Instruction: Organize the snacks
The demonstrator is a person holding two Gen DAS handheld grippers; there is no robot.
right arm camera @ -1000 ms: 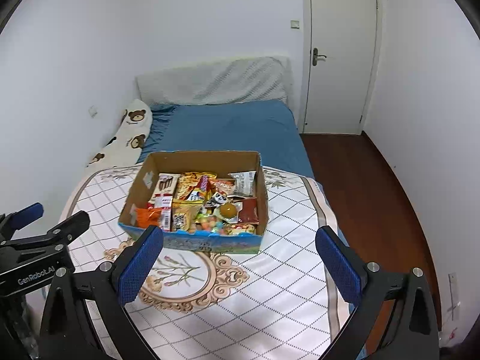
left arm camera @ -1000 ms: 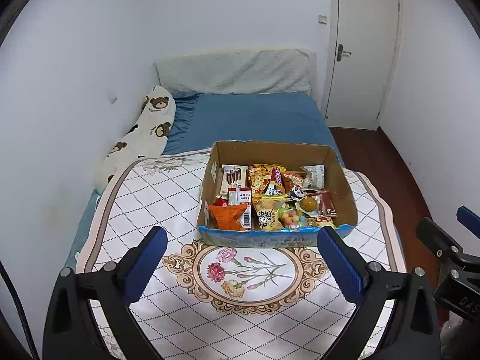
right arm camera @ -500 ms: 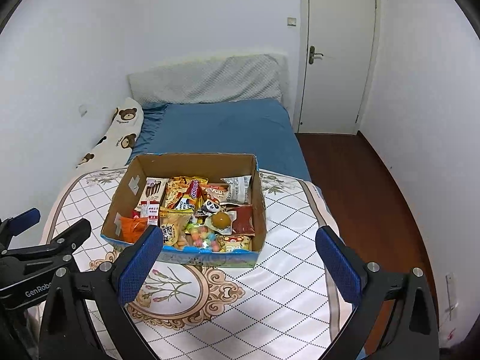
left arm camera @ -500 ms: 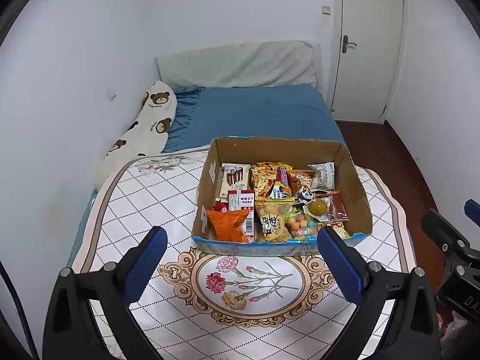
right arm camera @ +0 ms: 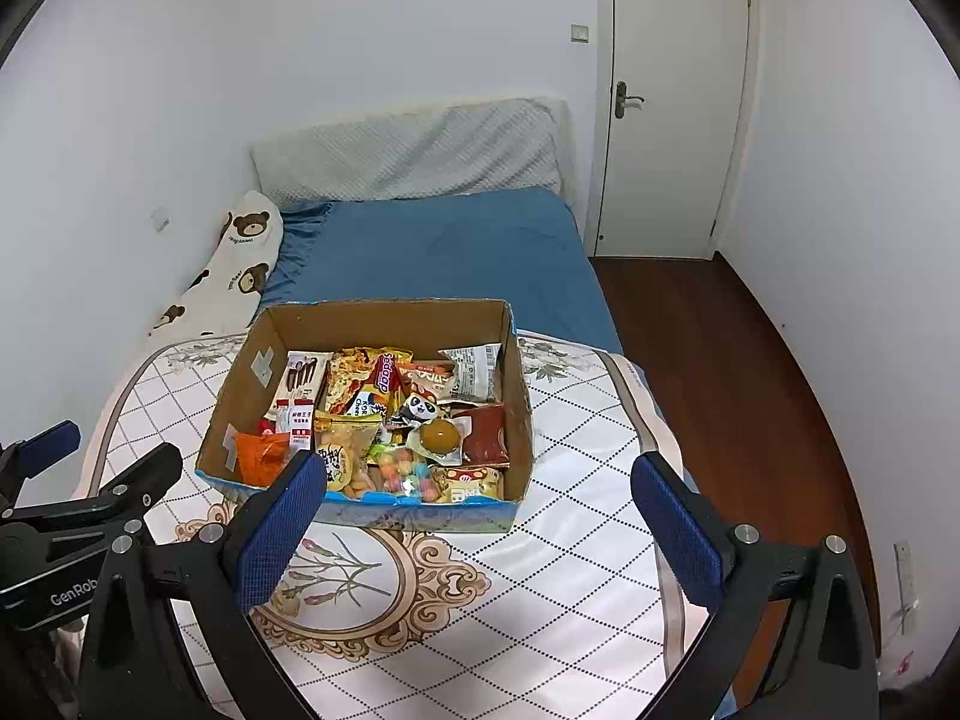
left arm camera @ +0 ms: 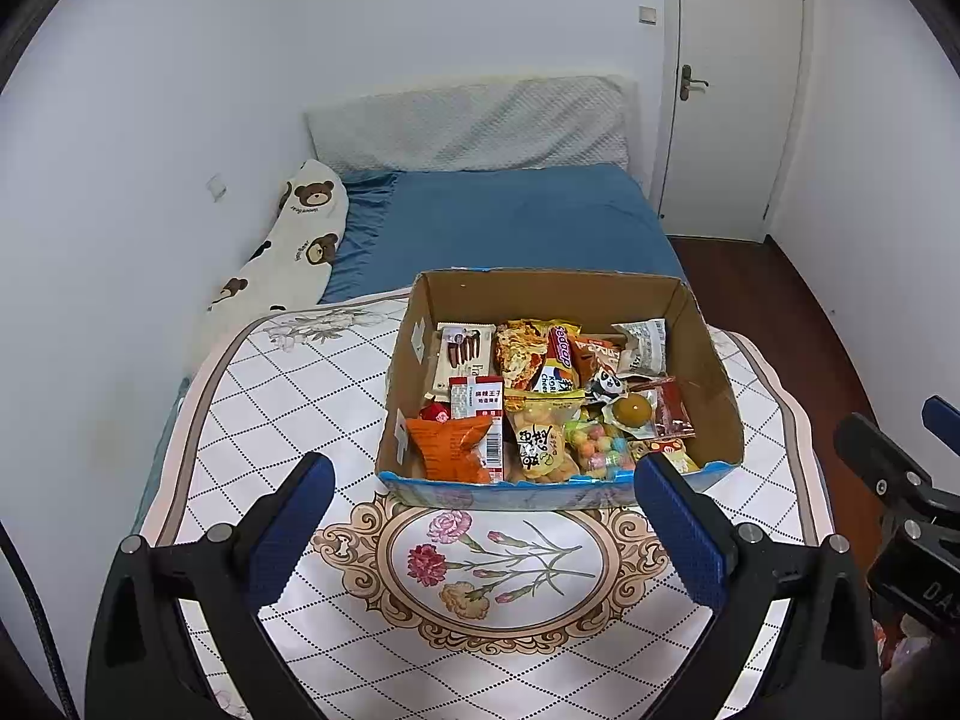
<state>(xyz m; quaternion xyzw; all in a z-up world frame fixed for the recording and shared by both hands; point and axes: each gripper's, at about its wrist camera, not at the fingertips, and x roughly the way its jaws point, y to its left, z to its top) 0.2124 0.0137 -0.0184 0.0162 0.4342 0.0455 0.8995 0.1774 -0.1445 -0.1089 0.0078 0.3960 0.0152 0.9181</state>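
Both claws spread wide and empty: left gripper [left arm camera: 483, 531], right gripper [right arm camera: 477, 531], short of the cardboard box [left arm camera: 711, 360] on the patterned cloth [left arm camera: 282, 396].

You face light, crinkly, slippery packs; box walls look soft, so take a pack by its sealed edge; orange bag [left arm camera: 453, 450] lies nearest the front, round jelly cup [left arm camera: 630, 409] probably squashes; lower layers are hidden, small labels unreadable.

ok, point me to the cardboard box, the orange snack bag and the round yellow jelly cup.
cardboard box [left arm camera: 540, 294]: left wrist view, inner face of far wall.
orange snack bag [left arm camera: 450, 447]: left wrist view, middle of the bag.
round yellow jelly cup [right arm camera: 440, 435]: right wrist view, centre of lid.
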